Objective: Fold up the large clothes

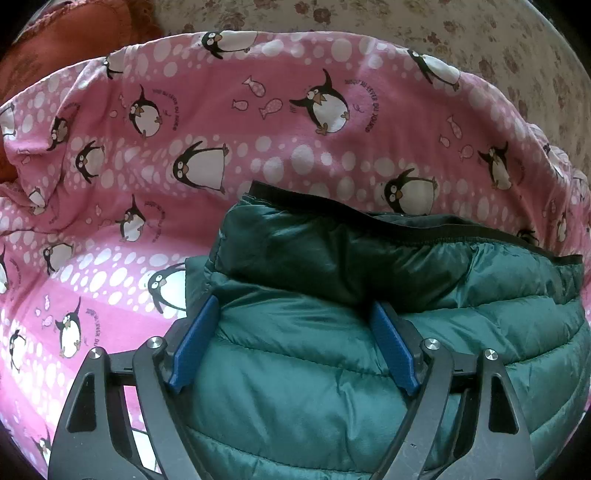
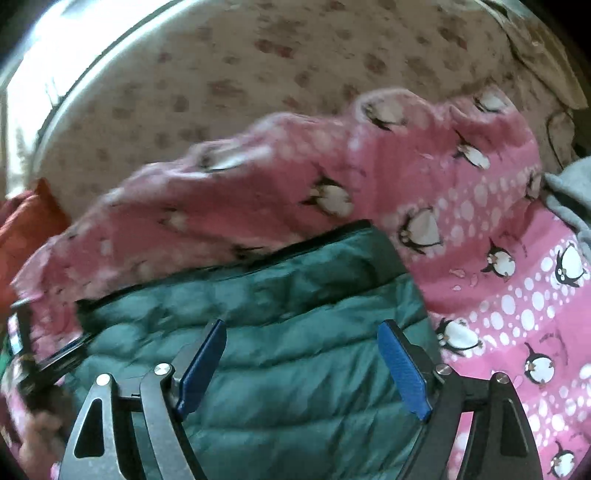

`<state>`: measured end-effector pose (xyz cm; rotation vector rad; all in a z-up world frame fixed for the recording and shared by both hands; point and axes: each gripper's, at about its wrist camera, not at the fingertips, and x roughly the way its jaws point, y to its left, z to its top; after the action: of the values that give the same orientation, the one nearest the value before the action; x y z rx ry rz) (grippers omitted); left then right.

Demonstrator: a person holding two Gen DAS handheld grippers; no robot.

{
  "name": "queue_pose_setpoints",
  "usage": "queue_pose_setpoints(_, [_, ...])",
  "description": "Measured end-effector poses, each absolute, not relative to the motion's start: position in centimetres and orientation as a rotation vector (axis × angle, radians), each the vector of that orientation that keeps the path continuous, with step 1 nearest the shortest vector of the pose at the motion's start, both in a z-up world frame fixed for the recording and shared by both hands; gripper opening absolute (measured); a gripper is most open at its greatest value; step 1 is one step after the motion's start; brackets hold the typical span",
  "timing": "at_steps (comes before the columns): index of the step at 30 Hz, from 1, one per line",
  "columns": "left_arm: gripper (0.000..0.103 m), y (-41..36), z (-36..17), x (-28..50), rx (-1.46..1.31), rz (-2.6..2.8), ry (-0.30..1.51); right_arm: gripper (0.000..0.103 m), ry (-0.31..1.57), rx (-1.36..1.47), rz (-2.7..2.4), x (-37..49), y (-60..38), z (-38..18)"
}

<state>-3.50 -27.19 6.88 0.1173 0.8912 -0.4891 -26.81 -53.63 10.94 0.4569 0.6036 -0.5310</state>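
Observation:
A dark green quilted puffer jacket (image 1: 332, 332) lies folded on a pink penguin-print blanket (image 1: 184, 147). Its black-trimmed edge (image 1: 406, 225) faces away from me. My left gripper (image 1: 295, 314) is open, its blue pads straddling the jacket's near left part, with the fabric bulging between them. In the right wrist view the same jacket (image 2: 277, 295) fills the lower middle, blurred by motion. My right gripper (image 2: 303, 332) is open over the jacket's right part, nothing between its pads. The left gripper's body shows at the left edge (image 2: 33, 354).
The pink blanket (image 2: 498, 277) lies rumpled on a beige floral bedspread (image 2: 221, 92). An orange-red cushion (image 1: 74, 33) sits at the far left. A grey garment (image 2: 569, 199) lies at the right edge of the right wrist view.

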Motion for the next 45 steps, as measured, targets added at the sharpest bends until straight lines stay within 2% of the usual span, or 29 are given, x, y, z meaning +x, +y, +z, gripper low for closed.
queue_pose_setpoints(8, [0.083, -27.1, 6.9, -3.6, 0.115, -0.489, 0.887, 0.083, 0.698, 0.369, -0.463, -26.5, -49.7, 7.7])
queue_pose_setpoints(12, [0.083, -27.1, 7.0, -3.8, 0.116, -0.487, 0.884, 0.088, 0.716, 0.269, -0.497, -25.7, -48.7, 6.2])
queue_pose_setpoints(16, [0.083, -27.1, 7.0, -3.8, 0.113, -0.49, 0.878, 0.087, 0.754, 0.302, -0.493, -25.5, -49.0, 6.9])
queue_pose_setpoints(22, [0.083, -27.1, 7.0, -3.9, 0.114, -0.488, 0.875, 0.087, 0.678, 0.332, -0.46, -29.1, -48.1, 8.9])
queue_pose_setpoints(29, [0.083, -26.9, 7.2, -4.1, 0.129, -0.482, 0.874, 0.088, 0.725, 0.257, -0.455, -29.1, -47.0, 6.3])
queue_pose_setpoints(31, [0.083, -26.9, 7.6, -4.4, 0.14, -0.473, 0.868, 0.091, 0.734, 0.24, -0.464, -28.6, -47.0, 5.8])
queue_pose_setpoints(45, [0.083, -20.9, 12.3, -9.3, 0.077, -0.503, 0.849, 0.091, 0.668, 0.351, -0.437, -32.6, -46.0, 8.9])
